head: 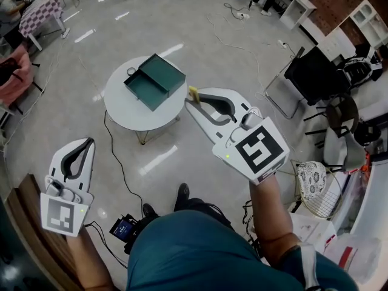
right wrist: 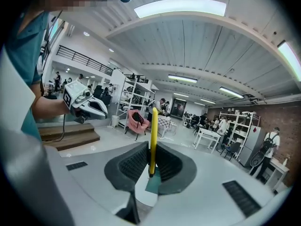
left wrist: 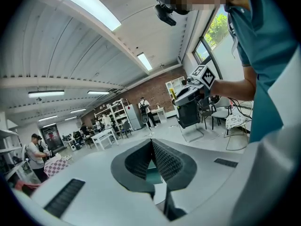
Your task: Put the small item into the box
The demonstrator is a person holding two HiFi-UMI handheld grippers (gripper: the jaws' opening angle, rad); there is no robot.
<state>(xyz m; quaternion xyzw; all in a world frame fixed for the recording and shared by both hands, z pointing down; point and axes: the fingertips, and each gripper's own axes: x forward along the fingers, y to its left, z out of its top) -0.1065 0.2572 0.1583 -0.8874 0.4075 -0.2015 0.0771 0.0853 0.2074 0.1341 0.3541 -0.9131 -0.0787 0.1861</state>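
Yellow item pinched upright in the right gripper, near the box.
Open green box sits on a round white table; the item is at the table's edge. Left gripper is well apart, jaws together on nothing.

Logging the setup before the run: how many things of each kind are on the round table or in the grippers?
green box: 1
small round object on the white table: 1
thin yellow item clamped in the right gripper: 1
Total: 3
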